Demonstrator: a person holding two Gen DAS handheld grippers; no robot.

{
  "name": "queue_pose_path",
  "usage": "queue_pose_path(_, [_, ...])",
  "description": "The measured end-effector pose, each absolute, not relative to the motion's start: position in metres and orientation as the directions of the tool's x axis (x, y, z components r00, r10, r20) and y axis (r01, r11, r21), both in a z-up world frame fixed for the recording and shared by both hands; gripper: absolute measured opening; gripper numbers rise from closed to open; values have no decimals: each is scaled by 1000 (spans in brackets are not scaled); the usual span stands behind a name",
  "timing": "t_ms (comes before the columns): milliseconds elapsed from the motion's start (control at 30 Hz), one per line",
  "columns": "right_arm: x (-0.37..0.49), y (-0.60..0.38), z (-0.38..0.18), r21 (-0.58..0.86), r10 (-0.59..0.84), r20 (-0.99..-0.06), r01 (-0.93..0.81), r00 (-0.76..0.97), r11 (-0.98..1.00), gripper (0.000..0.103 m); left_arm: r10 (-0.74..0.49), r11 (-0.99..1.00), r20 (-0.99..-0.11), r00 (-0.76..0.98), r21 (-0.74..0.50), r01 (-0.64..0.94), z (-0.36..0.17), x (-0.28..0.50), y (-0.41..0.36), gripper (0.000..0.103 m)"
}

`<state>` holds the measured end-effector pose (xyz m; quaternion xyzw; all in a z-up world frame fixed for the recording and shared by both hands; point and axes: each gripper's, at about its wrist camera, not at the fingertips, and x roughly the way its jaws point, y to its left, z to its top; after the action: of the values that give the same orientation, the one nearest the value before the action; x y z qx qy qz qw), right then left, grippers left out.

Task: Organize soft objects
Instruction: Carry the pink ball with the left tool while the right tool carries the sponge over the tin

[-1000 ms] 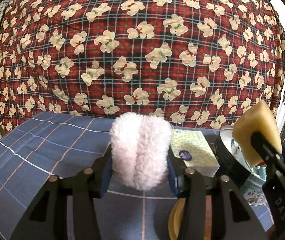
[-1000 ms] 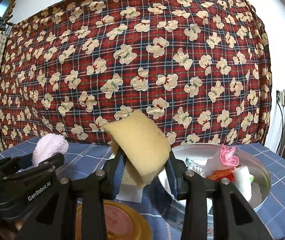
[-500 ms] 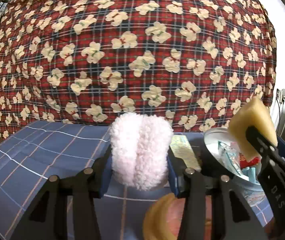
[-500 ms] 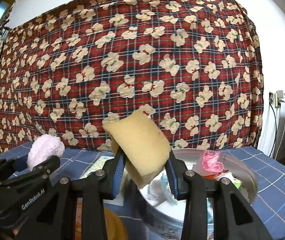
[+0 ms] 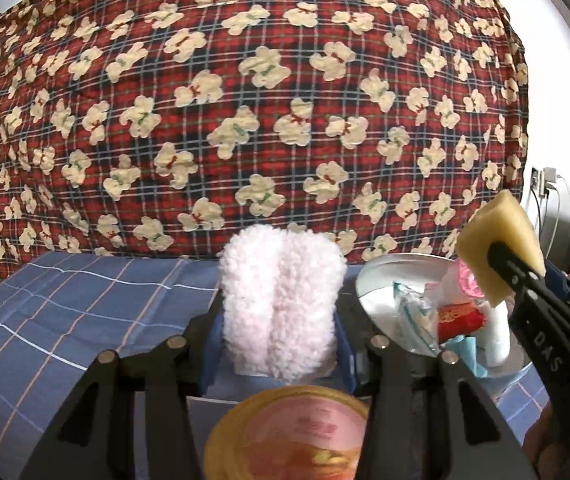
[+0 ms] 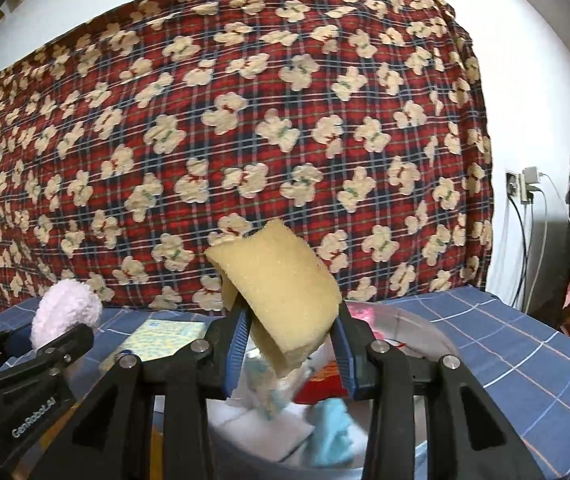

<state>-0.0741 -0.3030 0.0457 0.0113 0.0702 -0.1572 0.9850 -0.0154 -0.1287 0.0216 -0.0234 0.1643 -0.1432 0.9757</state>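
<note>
A red plaid cloth printed with cream bears (image 5: 245, 92) hangs as a backdrop behind the table, which is covered by a blue checked tablecloth (image 5: 65, 312). On the table's right side sits a round silver metal tin (image 5: 389, 280) holding small packets, a red wrapper and a light blue scrap. A round yellow-rimmed lid with a pink top (image 5: 289, 436) lies just below the left gripper (image 5: 281, 344), whose blue-padded fingers are clamped on a fluffy pale pink plush roll (image 5: 281, 304) held upright above the table. The right gripper (image 6: 289, 352) is closed on a bent yellow foam sponge (image 6: 281, 292), held over the tin. A yellow patterned tissue pack (image 6: 161, 336) lies between the two grippers.
</note>
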Motion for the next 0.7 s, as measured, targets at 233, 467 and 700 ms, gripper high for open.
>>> queue_pose_path(233, [-77,-327,46,-9,-340,-144,342,929,940,42,-319,948,-316,893,-91,306,23,-19,-151,47])
queue_pose_path(467, [-77,-348,45,-29,-371,-151,371,916,928,42,-348,937,-322,880,-88,338,24,-22,-173,47])
queue_pose_path(700, [-81,-371,45,-23,-403,-157,405,902,914,42,-377,924,-322,868,-76,374,25,-25,-197,47])
